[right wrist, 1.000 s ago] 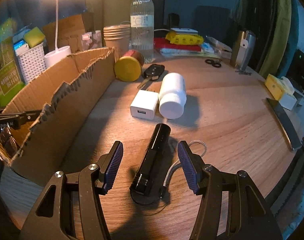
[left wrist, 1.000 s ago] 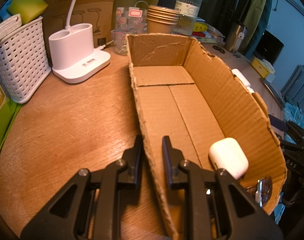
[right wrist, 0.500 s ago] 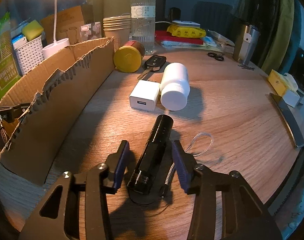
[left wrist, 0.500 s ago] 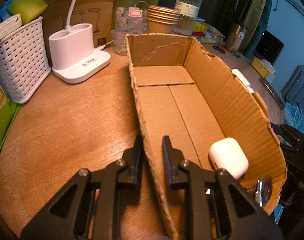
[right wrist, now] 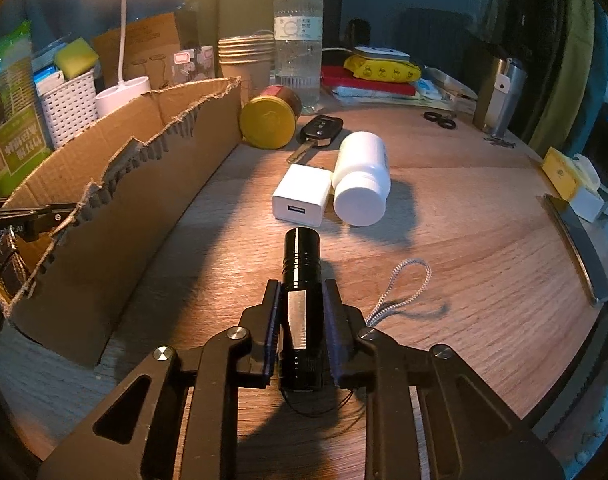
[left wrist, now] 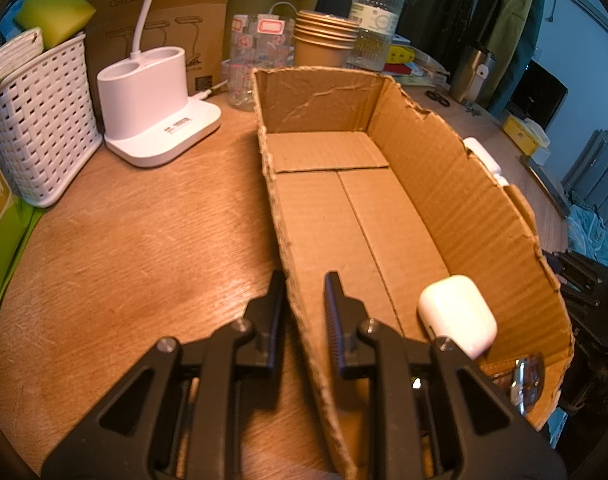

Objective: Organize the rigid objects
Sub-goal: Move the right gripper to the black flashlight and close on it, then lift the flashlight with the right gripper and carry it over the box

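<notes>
My right gripper (right wrist: 302, 292) is shut on a black flashlight (right wrist: 300, 264) that lies on the wooden table, its grey wrist cord (right wrist: 400, 286) trailing to the right. Beyond it lie a white charger cube (right wrist: 302, 196), a white pill bottle (right wrist: 362, 178), a car key (right wrist: 318, 132) and a yellow-lidded jar (right wrist: 270, 122). My left gripper (left wrist: 302, 292) straddles the near left wall of the open cardboard box (left wrist: 456, 200) with a small gap at the wall. A white earbud case (left wrist: 458, 314) lies in the box's near right corner. The box also shows in the right wrist view (right wrist: 116, 200).
A white lamp base (left wrist: 156, 108), a white basket (left wrist: 36, 120), paper cups (left wrist: 324, 40) and a water bottle (left wrist: 376, 16) stand behind the box. A metal tumbler (right wrist: 500, 96), scissors (right wrist: 440, 120) and a yellow box (right wrist: 560, 172) sit toward the right. A shiny metal object (left wrist: 524, 376) lies by the box's near end.
My right gripper has moved forward over the flashlight and closed on it. My left gripper and the box have not moved.
</notes>
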